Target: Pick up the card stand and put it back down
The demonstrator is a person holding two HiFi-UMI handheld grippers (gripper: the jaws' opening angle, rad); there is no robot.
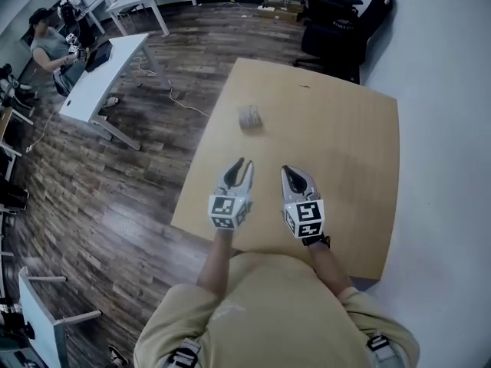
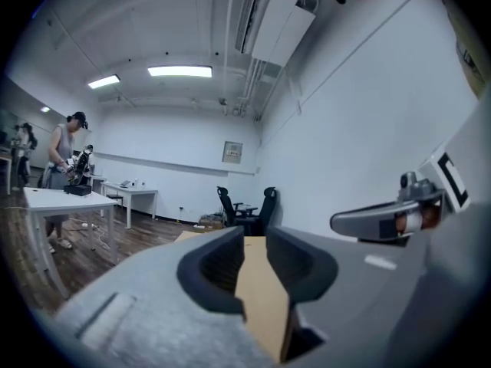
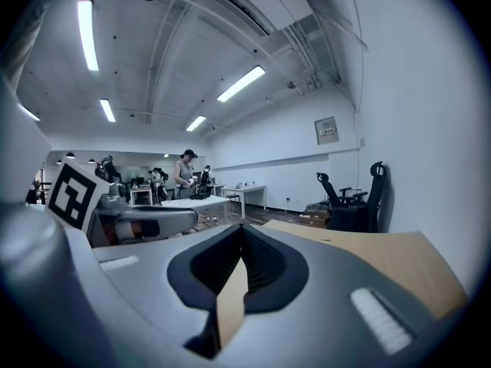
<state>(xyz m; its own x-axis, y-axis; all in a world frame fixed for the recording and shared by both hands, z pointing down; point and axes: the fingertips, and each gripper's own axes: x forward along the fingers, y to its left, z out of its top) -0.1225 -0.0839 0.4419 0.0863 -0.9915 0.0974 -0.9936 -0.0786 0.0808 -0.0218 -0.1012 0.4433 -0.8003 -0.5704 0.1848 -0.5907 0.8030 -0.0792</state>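
The card stand (image 1: 250, 118) is a small grey, blurred object standing alone on the light wooden table (image 1: 345, 144), left of its middle. Both grippers hover side by side over the near part of the table, well short of the stand, and point away from me. My left gripper (image 1: 245, 164) (image 2: 255, 242) keeps a narrow gap between its jaws, through which only bare tabletop shows. My right gripper (image 1: 289, 172) (image 3: 242, 232) has its tips pressed together on nothing. Neither gripper view shows the stand.
Black office chairs (image 1: 337, 21) stand beyond the table's far edge by the white wall. White desks (image 1: 100, 79) and a person (image 1: 47, 46) are off to the left across the wooden floor. The table's left edge (image 1: 201, 156) drops to the floor.
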